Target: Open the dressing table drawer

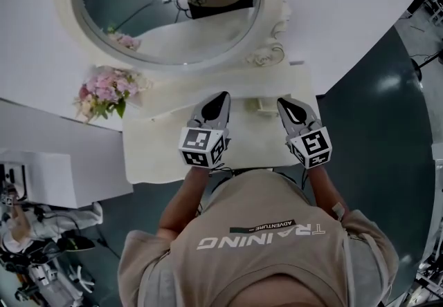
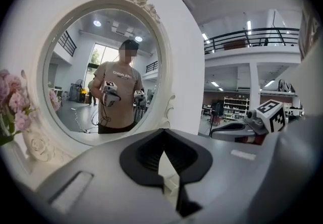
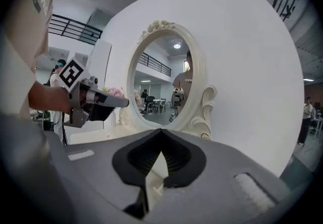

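Observation:
The cream dressing table (image 1: pixel 156 157) stands in front of me with an oval mirror (image 1: pixel 166 8) in a carved frame. Its drawer front does not show in any view. My left gripper (image 1: pixel 216 101) hangs over the middle of the tabletop, jaws together and empty, pointing at the mirror (image 2: pixel 101 76). My right gripper (image 1: pixel 294 110) hovers beside it over the table's right part, also shut on nothing. Each one sees the other: the right gripper (image 2: pixel 237 129) in the left gripper view, the left gripper (image 3: pixel 101 102) in the right gripper view. A small cream piece (image 1: pixel 259 104) lies between them.
A vase of pink flowers (image 1: pixel 104 91) stands at the table's left end, by the mirror frame. A white curved wall (image 1: pixel 346 1) backs the table. A white cabinet (image 1: pixel 55 174) is on the left and dark floor (image 1: pixel 374 133) on the right. A person (image 1: pixel 28 229) sits at the lower left.

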